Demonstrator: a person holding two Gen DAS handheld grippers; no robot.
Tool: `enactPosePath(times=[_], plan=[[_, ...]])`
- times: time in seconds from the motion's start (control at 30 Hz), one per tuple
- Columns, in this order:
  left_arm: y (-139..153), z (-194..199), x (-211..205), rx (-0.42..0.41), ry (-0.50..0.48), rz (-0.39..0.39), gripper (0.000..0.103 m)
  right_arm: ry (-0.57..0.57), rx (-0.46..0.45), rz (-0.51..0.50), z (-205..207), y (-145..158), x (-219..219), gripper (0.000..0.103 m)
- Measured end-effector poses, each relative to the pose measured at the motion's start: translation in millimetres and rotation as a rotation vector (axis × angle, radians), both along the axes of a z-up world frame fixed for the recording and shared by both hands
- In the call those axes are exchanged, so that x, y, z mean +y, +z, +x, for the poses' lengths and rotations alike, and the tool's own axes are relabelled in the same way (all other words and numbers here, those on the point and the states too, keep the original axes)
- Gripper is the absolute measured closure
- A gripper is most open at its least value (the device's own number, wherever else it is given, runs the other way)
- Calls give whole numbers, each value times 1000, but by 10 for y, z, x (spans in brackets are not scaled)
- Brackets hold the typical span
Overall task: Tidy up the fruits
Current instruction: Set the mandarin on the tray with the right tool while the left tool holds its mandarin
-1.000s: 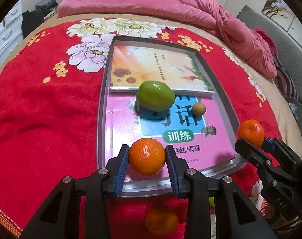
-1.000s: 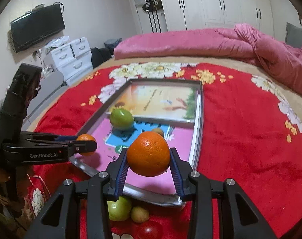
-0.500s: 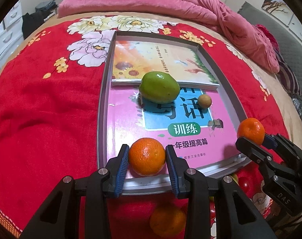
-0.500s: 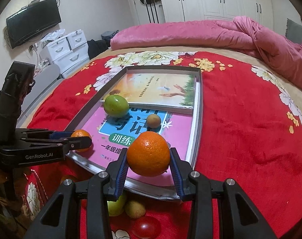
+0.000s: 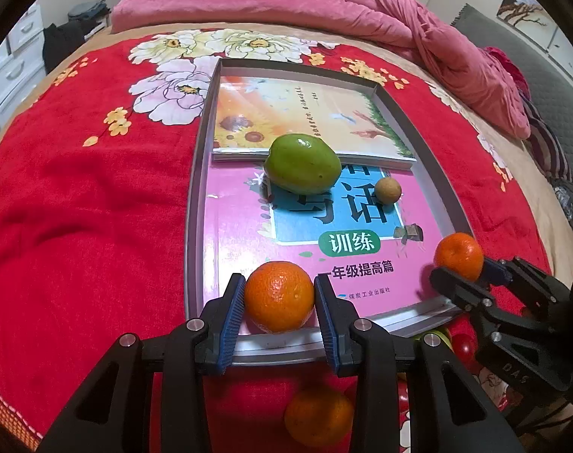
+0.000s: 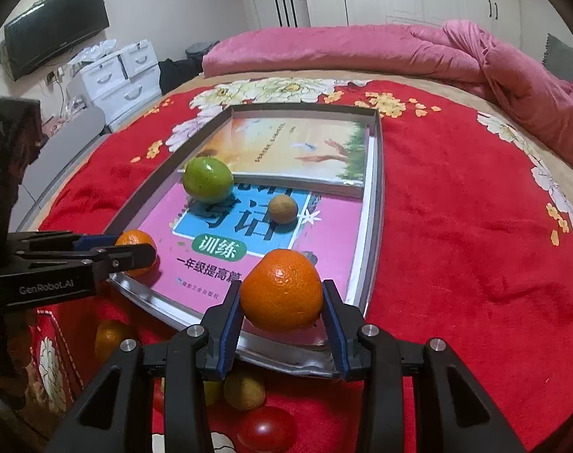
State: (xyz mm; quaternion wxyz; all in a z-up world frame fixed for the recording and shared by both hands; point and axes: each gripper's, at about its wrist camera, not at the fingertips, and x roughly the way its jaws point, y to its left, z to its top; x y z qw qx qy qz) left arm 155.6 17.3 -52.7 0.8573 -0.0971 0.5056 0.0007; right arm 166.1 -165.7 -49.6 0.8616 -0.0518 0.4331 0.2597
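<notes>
The left gripper (image 5: 279, 302) is clamping an orange (image 5: 279, 296) between its blue pads (image 5: 231, 315), holding it over the near left corner of a shallow grey tray (image 5: 194, 204). The right gripper (image 6: 282, 300) is likewise squeezing a second orange (image 6: 282, 290) between its own pads (image 6: 229, 324), and it is holding that fruit over the near right corner of the same tray. In the left wrist view this second orange is showing at the tray's right edge, with the black fingers of the right gripper wrapping it from below.

The tray is sitting on a red flowered blanket (image 5: 79, 207) spread over a bed, and two books are lying flat inside it: a pink one (image 5: 241, 226) nearer the grippers and a yellow one (image 5: 305, 113) beyond it. A large green fruit (image 5: 302, 164) is resting on the pink book by the edge of the yellow book, and a small brown fruit (image 5: 387, 190) is sitting just to its right, apart from it.

On the blanket in front of the tray, more fruit is lying loose: a third orange (image 5: 318, 417), a yellowish-brown fruit (image 6: 245, 389) and a red tomato (image 6: 267, 428). A pink quilt (image 5: 324, 3) is lying bunched along the far side of the bed.
</notes>
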Motion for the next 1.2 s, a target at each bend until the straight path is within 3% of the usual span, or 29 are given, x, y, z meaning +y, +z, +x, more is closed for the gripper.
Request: enactPosePath(times=[0.6, 1.2], plan=[[3, -13, 2, 3, 3, -5, 64, 13, 13, -8, -19, -35, 36, 59], [28, -31, 6, 4, 3, 2, 60, 7, -56, 46, -140, 141, -54, 45]])
